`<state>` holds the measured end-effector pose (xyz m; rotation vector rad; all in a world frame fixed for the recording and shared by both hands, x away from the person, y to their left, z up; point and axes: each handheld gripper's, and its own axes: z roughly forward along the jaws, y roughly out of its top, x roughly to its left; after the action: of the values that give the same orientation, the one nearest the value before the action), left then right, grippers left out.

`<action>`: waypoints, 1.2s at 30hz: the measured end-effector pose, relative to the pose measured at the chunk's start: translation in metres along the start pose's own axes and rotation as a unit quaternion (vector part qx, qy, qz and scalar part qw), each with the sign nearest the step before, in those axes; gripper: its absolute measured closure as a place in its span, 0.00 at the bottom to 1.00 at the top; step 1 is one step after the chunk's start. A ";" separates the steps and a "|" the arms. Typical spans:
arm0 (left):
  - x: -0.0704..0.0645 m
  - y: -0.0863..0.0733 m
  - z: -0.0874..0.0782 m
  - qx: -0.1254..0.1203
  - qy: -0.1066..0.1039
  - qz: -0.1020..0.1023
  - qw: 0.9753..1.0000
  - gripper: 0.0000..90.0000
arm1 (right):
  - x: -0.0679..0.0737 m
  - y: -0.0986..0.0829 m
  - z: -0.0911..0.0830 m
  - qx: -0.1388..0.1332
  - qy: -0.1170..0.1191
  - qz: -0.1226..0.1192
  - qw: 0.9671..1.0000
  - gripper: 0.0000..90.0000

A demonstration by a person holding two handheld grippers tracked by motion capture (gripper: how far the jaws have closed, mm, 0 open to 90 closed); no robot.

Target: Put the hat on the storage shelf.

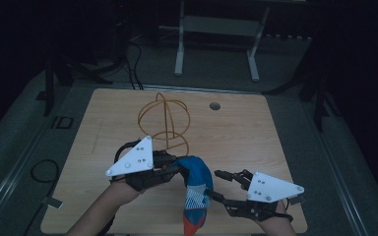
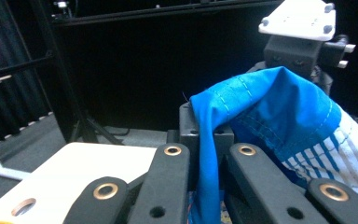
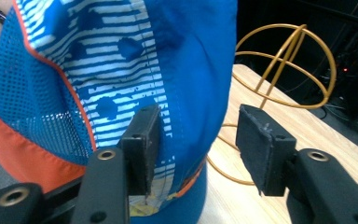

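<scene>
1. Left gripper (image 1: 177,169) at the left of the high view, near the front of the worktop (image 1: 103,128), turned toward the middle. Jaws pressed together on a fold of blue fabric, seen pinched between the two black bars in the left gripper view. Probably held high so the cloth hangs free rather than bunching on the wood.

2. Blue cap (image 1: 197,189), with white-striped panel, mesh side and orange brim, draped from that pinch down toward the front edge of the worktop, between the two grippers. Crown uppermost, orange part lowest. In the left gripper view, cap (image 2: 279,107) arched over and beyond the jaws. Likely suspended this way to open its shape for a second hold.

3. Yellow wire frame (image 1: 165,123), a rounded cage of hoops, standing behind the cap toward the middle of the worktop, apart from both grippers. Plausibly the stand meant to receive the cap, hence the work done just in front of it.

4. Right gripper (image 1: 219,184) at the right, pointed left at the cap. Jaws spread: in the right gripper view, one pad against the striped fabric (image 3: 135,60), the other clear of it with the wire frame (image 3: 284,65) behind. Apparently lined up to close on the cap's side, nothing pinched yet.
</scene>
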<state>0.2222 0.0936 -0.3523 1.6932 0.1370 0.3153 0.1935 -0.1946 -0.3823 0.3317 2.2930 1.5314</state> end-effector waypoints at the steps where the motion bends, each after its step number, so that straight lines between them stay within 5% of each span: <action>1: -0.001 0.000 0.000 -0.002 -0.003 -0.001 1.000 0.99 | 0.000 0.000 0.001 0.000 0.001 0.001 1.000 0.53; 8: -0.002 0.000 0.003 -0.012 -0.008 -0.004 1.000 0.99 | 0.000 0.000 0.006 -0.002 0.013 0.002 1.000 0.57; 13: -0.002 -0.002 0.005 -0.010 -0.008 -0.006 1.000 0.99 | 0.003 -0.002 0.006 -0.002 0.014 -0.005 1.000 0.78; 16: 0.000 -0.003 0.004 -0.012 -0.006 -0.013 1.000 0.99 | 0.003 -0.001 0.005 -0.003 0.004 -0.006 1.000 0.99; 36: 0.003 -0.023 -0.013 0.032 0.018 -0.022 0.999 0.99 | -0.014 0.017 -0.020 -0.019 -0.046 -0.005 0.999 1.00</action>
<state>0.2235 0.1106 -0.3727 1.7449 0.2128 0.3116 0.1975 -0.2102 -0.3571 0.3714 2.1887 1.5218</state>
